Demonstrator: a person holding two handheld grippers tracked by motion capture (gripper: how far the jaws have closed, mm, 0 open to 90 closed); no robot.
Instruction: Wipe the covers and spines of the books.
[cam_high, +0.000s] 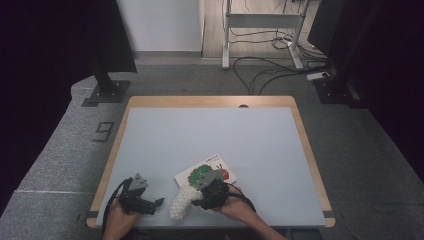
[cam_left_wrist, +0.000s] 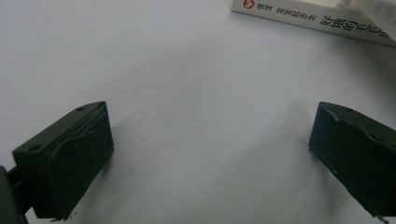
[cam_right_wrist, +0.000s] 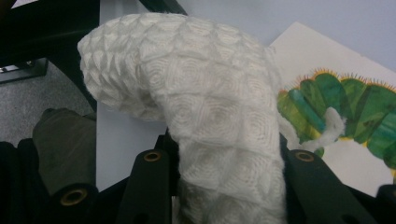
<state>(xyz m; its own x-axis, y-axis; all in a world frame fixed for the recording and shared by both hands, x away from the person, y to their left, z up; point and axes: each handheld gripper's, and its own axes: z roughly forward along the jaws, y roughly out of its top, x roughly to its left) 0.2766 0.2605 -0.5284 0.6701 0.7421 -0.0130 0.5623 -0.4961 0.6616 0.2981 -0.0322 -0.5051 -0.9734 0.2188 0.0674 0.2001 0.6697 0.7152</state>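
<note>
A white knitted cloth (cam_high: 180, 203) lies at the table's near edge, its upper end against a picture book (cam_high: 199, 172) with a green caterpillar on the cover. My right gripper (cam_high: 201, 201) reaches in from the right and is shut on the cloth. In the right gripper view the knitted cloth (cam_right_wrist: 210, 107) rises between the jaws of the right gripper (cam_right_wrist: 229, 186) and folds over to the left, with the book (cam_right_wrist: 345, 107) behind it. My left gripper (cam_high: 158, 202) rests just left of the cloth, open. In its own view the left gripper (cam_left_wrist: 210, 154) has bare table between its jaws, and the book's spine (cam_left_wrist: 303, 18) lies ahead.
The pale blue table (cam_high: 210, 130) has a wooden rim; the cloth sits close to its front edge. Beyond the far edge are a dark stand base (cam_high: 106, 92), a desk frame (cam_high: 262, 30) and floor cables (cam_high: 270, 70).
</note>
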